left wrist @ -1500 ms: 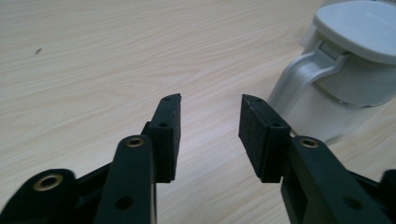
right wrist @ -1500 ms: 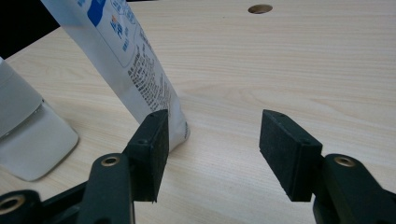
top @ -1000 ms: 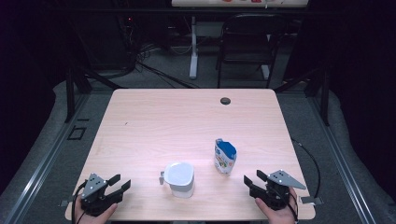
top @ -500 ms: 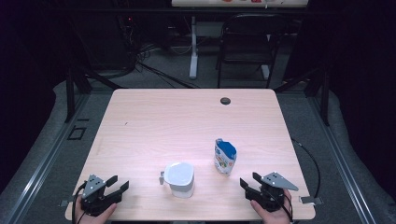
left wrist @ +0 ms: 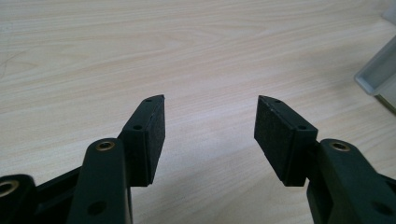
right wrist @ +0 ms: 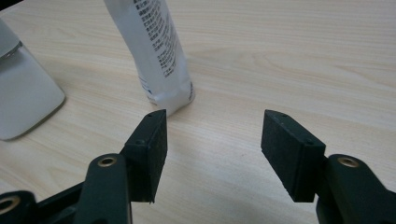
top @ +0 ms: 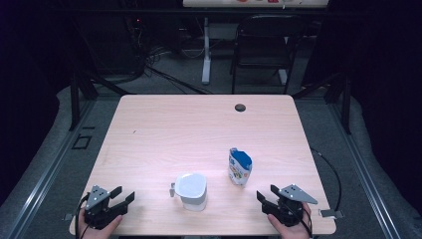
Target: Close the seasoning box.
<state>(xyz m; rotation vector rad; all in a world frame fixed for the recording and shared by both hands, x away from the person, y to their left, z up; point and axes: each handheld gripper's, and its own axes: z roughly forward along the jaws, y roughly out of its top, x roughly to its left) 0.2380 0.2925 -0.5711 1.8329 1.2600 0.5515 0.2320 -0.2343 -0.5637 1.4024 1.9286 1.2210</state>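
Note:
A white jug-like container [top: 191, 189] with a small side handle stands near the table's front middle. To its right a blue-and-white pouch [top: 239, 167] stands upright. My left gripper [top: 124, 194] rests open at the front left corner, with bare wood between its jaws [left wrist: 210, 100]; the container's edge [left wrist: 378, 70] shows at the far right there. My right gripper [top: 266, 192] sits at the front right, open. Its jaws have just been opening a little, with nothing between them [right wrist: 212, 114]. The pouch [right wrist: 159, 56] stands just beyond its left jaw, and the container [right wrist: 23, 93] is farther left.
The light wooden table [top: 199, 129] has a dark round grommet [top: 240, 107] near its far edge. A cable [top: 333, 174] trails off the right side. A dark chair [top: 263, 45] and a stand are on the floor behind the table.
Both grippers have drifted very slightly toward the near edge. The container and the pouch have not moved.

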